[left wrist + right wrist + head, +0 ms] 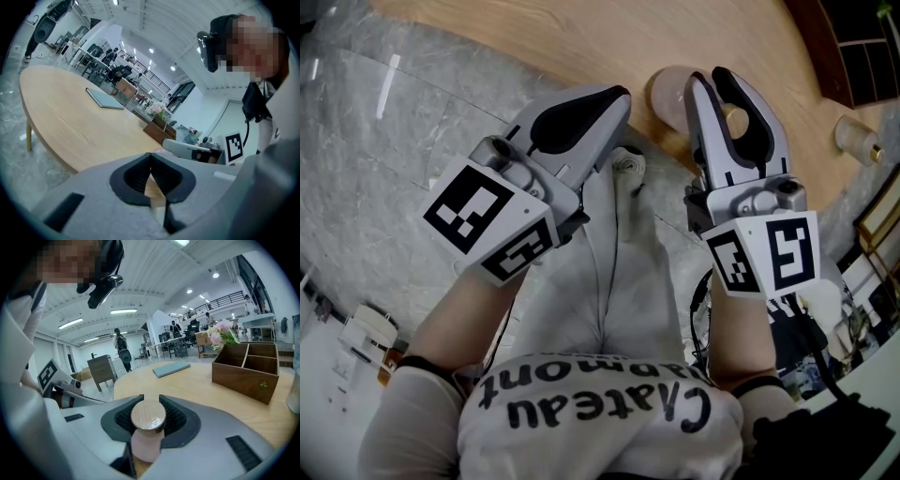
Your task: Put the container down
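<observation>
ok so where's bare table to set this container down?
Bare table between its near edge and the flat grey pad, straight ahead of the container. Crowded to the right: wooden box, flowers behind it.

Pale pink container (143,446), tan lid (148,415)
</observation>
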Tool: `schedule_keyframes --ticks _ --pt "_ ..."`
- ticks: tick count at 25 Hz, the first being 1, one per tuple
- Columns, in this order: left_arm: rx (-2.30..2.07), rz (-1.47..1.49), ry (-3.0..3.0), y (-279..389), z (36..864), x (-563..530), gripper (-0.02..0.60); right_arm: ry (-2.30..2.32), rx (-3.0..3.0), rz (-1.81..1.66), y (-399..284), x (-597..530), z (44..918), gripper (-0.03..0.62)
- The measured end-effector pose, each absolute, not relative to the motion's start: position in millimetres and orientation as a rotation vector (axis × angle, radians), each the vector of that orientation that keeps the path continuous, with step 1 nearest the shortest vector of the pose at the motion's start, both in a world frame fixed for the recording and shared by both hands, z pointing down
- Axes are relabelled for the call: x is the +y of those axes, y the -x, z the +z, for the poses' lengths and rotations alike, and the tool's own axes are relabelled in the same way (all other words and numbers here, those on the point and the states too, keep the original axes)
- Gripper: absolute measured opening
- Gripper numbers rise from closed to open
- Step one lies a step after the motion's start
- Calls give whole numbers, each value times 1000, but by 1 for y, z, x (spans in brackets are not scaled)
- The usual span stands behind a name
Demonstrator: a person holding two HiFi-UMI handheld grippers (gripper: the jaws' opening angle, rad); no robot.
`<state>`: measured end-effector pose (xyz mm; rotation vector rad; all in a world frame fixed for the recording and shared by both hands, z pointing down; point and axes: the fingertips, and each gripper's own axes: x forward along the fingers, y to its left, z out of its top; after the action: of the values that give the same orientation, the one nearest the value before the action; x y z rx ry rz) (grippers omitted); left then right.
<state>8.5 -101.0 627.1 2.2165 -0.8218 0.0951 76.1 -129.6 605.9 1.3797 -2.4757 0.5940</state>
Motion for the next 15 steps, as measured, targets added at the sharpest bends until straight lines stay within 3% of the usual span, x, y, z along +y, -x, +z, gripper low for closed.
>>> schedule_keyframes --ticks 15 --pt "-830 94 -2207 -8 629 -99 15 -1431 -2447 565 -76 -129 606 87"
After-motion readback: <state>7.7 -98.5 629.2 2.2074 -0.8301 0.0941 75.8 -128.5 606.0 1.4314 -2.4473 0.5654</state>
